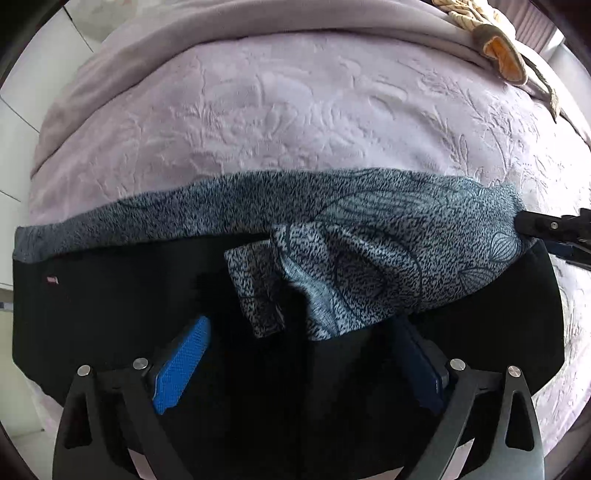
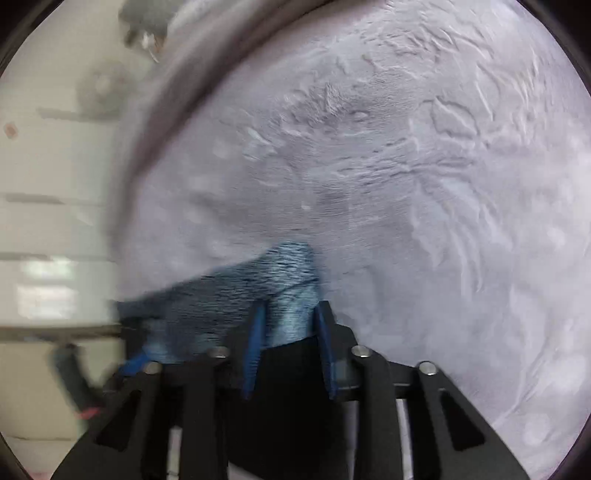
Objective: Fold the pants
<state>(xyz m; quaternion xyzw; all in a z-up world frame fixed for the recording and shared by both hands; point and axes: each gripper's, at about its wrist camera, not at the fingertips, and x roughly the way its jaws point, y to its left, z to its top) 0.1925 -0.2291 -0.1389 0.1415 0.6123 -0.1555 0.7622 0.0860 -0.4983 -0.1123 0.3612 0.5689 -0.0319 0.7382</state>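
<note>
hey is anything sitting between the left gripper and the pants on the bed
Nothing visible does. The left gripper hangs open right over the pants, with only their own black and patterned cloth beneath. The orange-lined item lies far off on the bedspread.

Support surface: bed [image 1: 258, 122], covered by pale lilac bedspread with embossed leaf pattern. Plain mauve blanket [image 1: 229, 22] bunched along top of left wrist frame. Tan and yellow fabric item [image 1: 498, 51] at upper right, partly on blanket. Pants [image 1: 369, 229] lie directly on bedspread across lower half of frame: black outer fabric, blue-grey speckled inner layer folded over upper edge. Tiled floor [image 1: 22, 122] visible at left edge.
</note>
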